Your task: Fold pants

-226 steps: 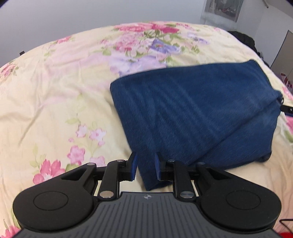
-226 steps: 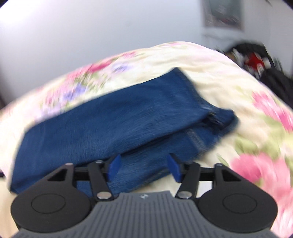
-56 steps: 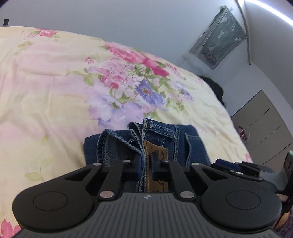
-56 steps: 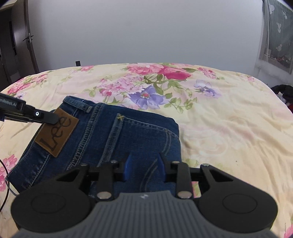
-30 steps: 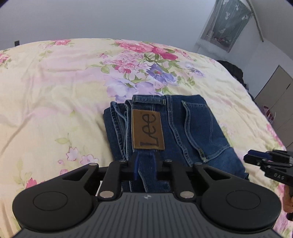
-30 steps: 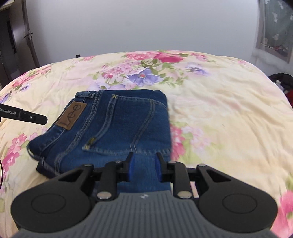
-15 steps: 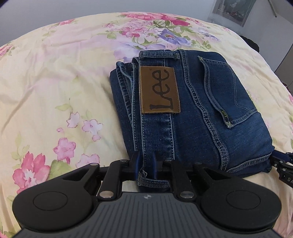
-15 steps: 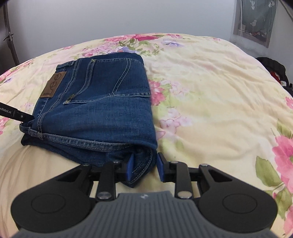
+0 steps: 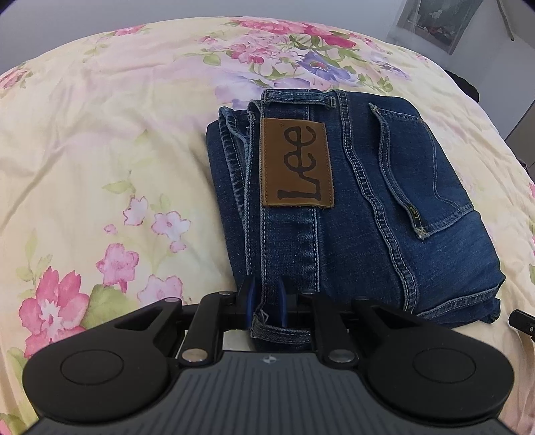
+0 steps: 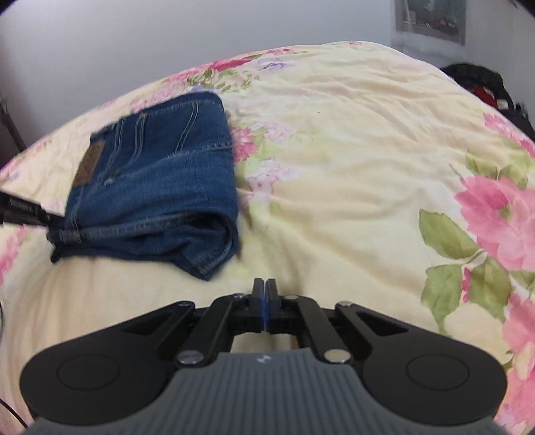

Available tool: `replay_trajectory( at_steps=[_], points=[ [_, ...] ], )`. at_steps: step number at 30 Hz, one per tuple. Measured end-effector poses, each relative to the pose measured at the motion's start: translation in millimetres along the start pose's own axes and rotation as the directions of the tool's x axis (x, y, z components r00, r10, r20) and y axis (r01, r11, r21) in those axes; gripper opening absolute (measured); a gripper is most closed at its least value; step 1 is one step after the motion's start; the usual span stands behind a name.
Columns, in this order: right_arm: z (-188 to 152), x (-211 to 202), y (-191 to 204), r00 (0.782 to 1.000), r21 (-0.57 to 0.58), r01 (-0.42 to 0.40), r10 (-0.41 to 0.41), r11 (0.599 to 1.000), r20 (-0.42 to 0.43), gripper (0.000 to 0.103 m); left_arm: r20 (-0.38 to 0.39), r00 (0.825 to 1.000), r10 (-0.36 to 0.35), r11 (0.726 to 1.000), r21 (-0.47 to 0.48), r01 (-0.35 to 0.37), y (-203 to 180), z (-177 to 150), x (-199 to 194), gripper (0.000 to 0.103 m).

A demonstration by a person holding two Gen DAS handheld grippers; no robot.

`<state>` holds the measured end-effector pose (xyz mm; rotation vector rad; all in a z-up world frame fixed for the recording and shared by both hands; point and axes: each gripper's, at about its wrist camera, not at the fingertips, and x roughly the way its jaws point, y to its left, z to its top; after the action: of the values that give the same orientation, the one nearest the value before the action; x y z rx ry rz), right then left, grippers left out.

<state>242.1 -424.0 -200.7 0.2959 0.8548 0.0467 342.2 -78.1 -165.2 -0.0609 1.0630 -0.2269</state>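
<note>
The blue jeans (image 9: pixel 361 214) lie folded into a compact rectangle on the bed, back pocket and brown Lee patch (image 9: pixel 297 164) facing up. My left gripper (image 9: pixel 266 306) is shut on the near waistband edge of the jeans. In the right wrist view the folded jeans (image 10: pixel 160 187) lie to the left, with the left gripper's finger (image 10: pixel 23 209) at their near left corner. My right gripper (image 10: pixel 264 301) is shut and empty, over bare bedding just right of the jeans' near corner, apart from them.
The bed has a pale yellow floral duvet (image 9: pixel 100 150) that fills both views. A dark heap of clothes (image 10: pixel 485 83) lies beyond the bed's far right edge. A framed picture (image 10: pixel 431 20) hangs on the back wall.
My right gripper has let go of the jeans' corner, closed empty and drawn back to the right. My left gripper keeps its hold on the waistband edge.
</note>
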Motion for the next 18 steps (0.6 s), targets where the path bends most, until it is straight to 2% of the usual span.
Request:
replay_trajectory(
  at_steps=[2, 3, 7, 9, 10, 11, 12, 14, 15, 17, 18],
  points=[
    [4, 4, -3, 0.998, 0.106, -0.059, 0.057, 0.993, 0.017, 0.028, -0.001, 1.000, 0.002, 1.000, 0.000, -0.002, 0, 0, 0, 0.016],
    [6, 9, -4, 0.996, 0.162, -0.089, 0.087, 0.983, 0.021, 0.029, -0.002, 1.000, 0.002, 1.000, 0.002, -0.002, 0, 0, 0, 0.016],
    [4, 37, -2, 0.992, 0.278, -0.110, 0.123, 0.954, -0.031, 0.026, -0.004, 1.000, -0.004, 1.000, 0.002, 0.004, 1, 0, 0, 0.016],
    [-1, 44, -4, 0.986, 0.335, -0.145, 0.163, 0.931, -0.027, 0.017, -0.002, 1.000, -0.007, 1.000, 0.004, 0.007, 2, 0, 1, 0.016],
    [-3, 44, -4, 0.986, 0.345, -0.149, 0.165, 0.927, -0.017, 0.009, -0.001, 1.000, -0.009, 1.000, 0.003, 0.009, 2, 0, 1, 0.016],
    [-4, 39, -3, 0.988, 0.330, -0.146, 0.155, 0.933, -0.002, 0.000, -0.003, 1.000, -0.011, 1.000, 0.002, 0.011, 3, 0, 1, 0.016],
    [-3, 31, -1, 0.989, 0.286, -0.143, 0.143, 0.947, 0.023, 0.000, -0.005, 1.000, -0.014, 1.000, -0.002, 0.014, 3, 0, 1, 0.017],
    [-1, 9, 13, 0.993, 0.121, -0.110, 0.103, 0.987, 0.061, 0.000, -0.009, 1.000, -0.012, 1.000, 0.004, 0.012, 3, 1, 1, 0.019],
    [-3, 0, 23, 0.995, -0.010, -0.072, 0.072, 0.997, 0.066, 0.000, -0.010, 1.000, -0.012, 1.000, 0.010, 0.012, 3, 1, 2, 0.019],
    [-14, 2, 39, 0.999, -0.202, 0.012, -0.004, 0.979, 0.040, 0.000, -0.014, 1.000, -0.015, 1.000, 0.007, 0.015, 4, 1, 4, 0.019],
    [-21, 10, 39, 0.999, -0.247, 0.050, -0.050, 0.968, 0.006, 0.000, -0.014, 1.000, -0.019, 1.000, -0.002, 0.019, 5, 1, 5, 0.019]
  ],
)
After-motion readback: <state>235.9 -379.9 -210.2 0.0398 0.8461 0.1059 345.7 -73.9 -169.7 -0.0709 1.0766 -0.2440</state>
